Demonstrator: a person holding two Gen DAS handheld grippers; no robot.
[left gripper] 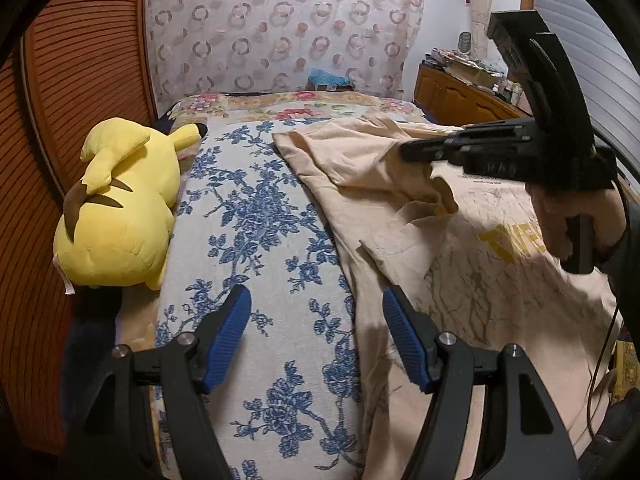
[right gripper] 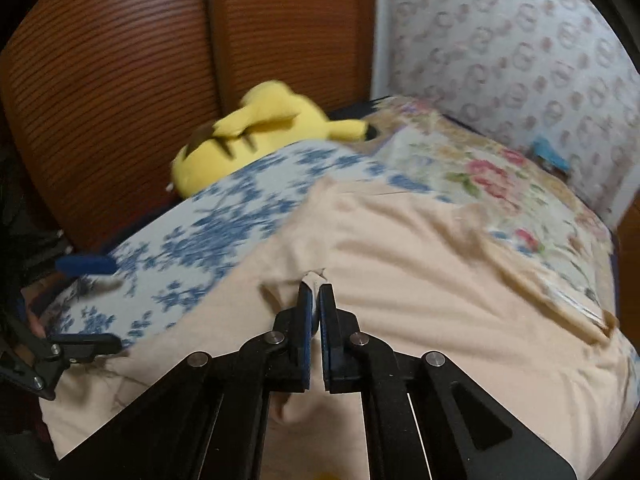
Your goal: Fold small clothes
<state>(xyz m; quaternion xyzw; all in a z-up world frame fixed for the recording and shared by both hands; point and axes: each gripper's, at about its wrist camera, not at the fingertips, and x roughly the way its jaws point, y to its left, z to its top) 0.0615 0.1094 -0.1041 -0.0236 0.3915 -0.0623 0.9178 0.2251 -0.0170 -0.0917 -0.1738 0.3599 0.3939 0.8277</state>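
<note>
A beige T-shirt [left gripper: 472, 248] with a yellow print lies on the bed, its left part lifted and folded over. My left gripper [left gripper: 316, 312] is open and empty, low over the blue-flowered cover at the shirt's left edge. My right gripper [right gripper: 316, 292] is shut on a pinch of the beige T-shirt [right gripper: 400, 240] and holds that fold up. In the left wrist view the right gripper [left gripper: 416, 152] shows from the side, its tip in the lifted cloth. The left gripper [right gripper: 84, 304] shows at the left edge of the right wrist view.
A yellow plush toy [left gripper: 120, 208] lies at the bed's left side against a brown slatted wall [left gripper: 80, 80]. A blue-flowered cover [left gripper: 260, 240] and a pink-flowered blanket [left gripper: 300, 108] cover the bed. A cluttered wooden cabinet [left gripper: 460, 88] stands at the far right.
</note>
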